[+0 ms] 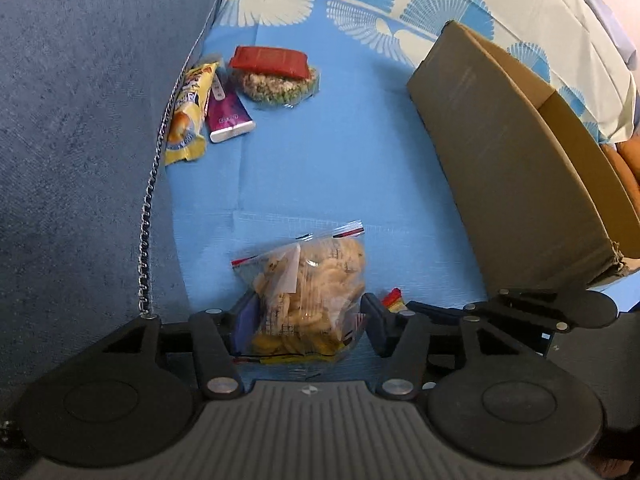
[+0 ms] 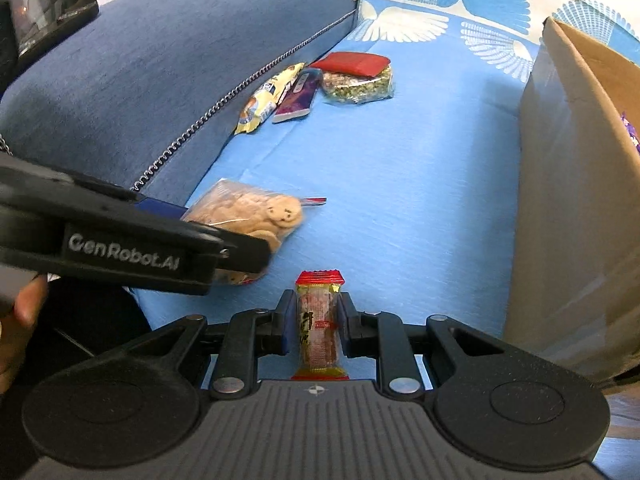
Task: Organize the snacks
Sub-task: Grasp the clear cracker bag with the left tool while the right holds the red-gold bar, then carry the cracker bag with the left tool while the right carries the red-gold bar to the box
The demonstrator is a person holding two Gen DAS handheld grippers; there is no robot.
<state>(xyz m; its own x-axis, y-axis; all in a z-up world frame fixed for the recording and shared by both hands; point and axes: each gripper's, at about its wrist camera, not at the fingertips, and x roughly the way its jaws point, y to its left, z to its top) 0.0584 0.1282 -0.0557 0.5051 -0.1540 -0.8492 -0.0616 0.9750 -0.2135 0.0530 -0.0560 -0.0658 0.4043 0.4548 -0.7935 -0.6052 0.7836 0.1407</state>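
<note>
Here the left tool (image 1: 306, 320) grips a zip bag (image 1: 310, 292) of biscuits on the blue sheet (image 1: 340, 168); the right tool (image 2: 316, 320) pinches a wrapped bar (image 2: 319, 328). At two o'clock stands a cardboard box (image 1: 516, 160), its contents mostly hidden.

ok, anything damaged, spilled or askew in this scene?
Only minor things: the brown cardboard box has a frayed, torn lower corner near the left gripper's view edge, and the red flat packet lies stacked on the clear bag of green-brown snack mix. Nothing spilled.
</note>
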